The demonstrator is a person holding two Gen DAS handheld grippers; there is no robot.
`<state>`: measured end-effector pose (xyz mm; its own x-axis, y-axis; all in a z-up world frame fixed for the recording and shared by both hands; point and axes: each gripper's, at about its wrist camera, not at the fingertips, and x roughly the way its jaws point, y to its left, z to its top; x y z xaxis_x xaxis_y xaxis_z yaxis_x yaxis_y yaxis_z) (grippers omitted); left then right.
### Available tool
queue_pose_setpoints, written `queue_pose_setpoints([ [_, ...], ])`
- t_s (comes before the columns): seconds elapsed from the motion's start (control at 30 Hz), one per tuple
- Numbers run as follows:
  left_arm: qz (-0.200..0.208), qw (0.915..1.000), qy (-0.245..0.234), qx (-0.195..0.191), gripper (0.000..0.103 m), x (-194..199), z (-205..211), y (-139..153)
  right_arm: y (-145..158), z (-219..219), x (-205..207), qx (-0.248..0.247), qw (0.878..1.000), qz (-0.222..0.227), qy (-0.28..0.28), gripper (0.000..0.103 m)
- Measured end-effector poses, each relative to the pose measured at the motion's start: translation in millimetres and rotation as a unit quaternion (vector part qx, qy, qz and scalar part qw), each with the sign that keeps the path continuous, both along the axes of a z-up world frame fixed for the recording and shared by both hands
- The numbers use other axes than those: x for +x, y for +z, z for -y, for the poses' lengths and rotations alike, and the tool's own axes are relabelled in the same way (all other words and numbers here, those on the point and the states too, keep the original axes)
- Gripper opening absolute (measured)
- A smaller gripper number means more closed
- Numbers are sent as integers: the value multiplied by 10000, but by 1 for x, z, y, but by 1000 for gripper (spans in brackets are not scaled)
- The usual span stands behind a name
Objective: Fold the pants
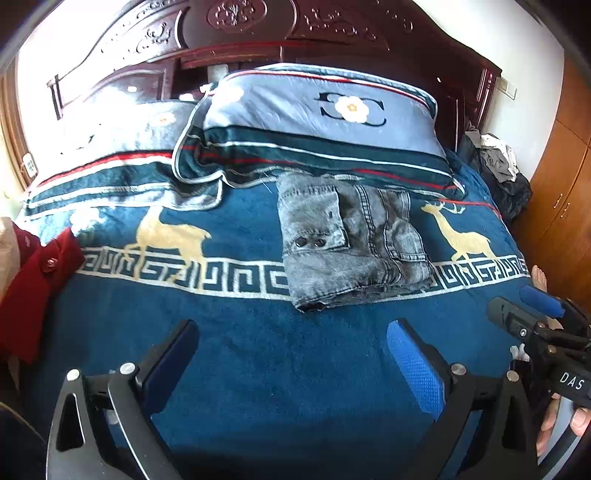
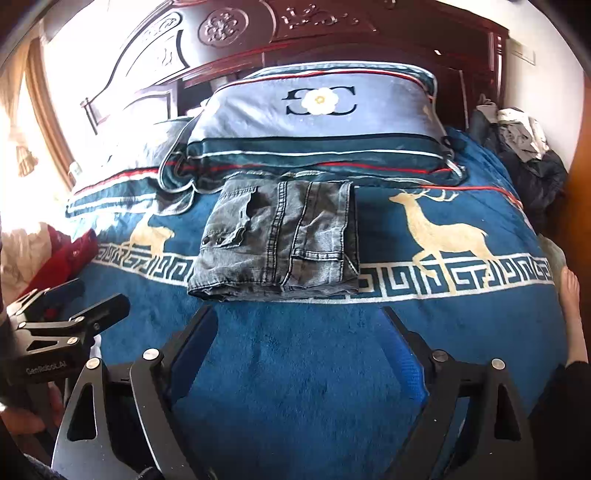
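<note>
We see our left tool (image 1: 291, 354) hanging over bare blue blanket (image 1: 258, 387), its two fingers (image 1: 413, 369) spread wide with nothing between them and nothing touching the blue pads. Our right tool (image 2: 301, 343) hangs the same way over the blanket, jaws spread apart and empty, pads clear of any cloth. Each tool also shows at the edge of the other's view: the right one at the right margin of the left wrist view, the left one at the left margin of the right wrist view, each with a hand (image 1: 561, 424) wrapped around its handle.

The pants (image 2: 280, 236), grey washed denim, lie folded into a compact rectangle on the bed, well ahead of both tools and apart from them. Their far edge sits just beside the front of the pillow (image 2: 314, 122), and their near edge lies across the white key-pattern band woven into the blanket. A flap with two dark buttons (image 2: 212, 240) lies on top at the left of the bundle, and stitched seams run along the right half. A gold deer motif (image 2: 443, 232) shows on the blanket to the right of the pants. A red garment (image 1: 33, 288) lies at the left edge of the bed, and a heap of dark clothes (image 2: 524, 155) sits at the far right beside the carved wooden headboard (image 2: 332, 22).
</note>
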<state>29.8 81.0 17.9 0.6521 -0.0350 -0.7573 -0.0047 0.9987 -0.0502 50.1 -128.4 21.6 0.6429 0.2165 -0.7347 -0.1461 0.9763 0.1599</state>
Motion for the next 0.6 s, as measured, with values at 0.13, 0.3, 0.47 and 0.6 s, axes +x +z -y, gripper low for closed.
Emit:
queue_pose_setpoints([
  [0.13, 211, 9995, 20, 250, 103, -7, 2, 12, 5, 0, -8, 63, 10000, 1, -73, 89],
  [0.3, 457, 9987, -3, 206, 103, -14, 4, 27, 9, -3, -15, -51, 9999, 36, -118, 89],
  [0.47, 588, 9982, -72, 94, 103, -17, 8, 36, 14, 0, -19, 17, 9999, 22, -167, 89],
  [0.6, 583, 9983, -54, 6, 103, -20, 9, 37, 21, 0, -23, 70, 9998, 90, -157, 89],
])
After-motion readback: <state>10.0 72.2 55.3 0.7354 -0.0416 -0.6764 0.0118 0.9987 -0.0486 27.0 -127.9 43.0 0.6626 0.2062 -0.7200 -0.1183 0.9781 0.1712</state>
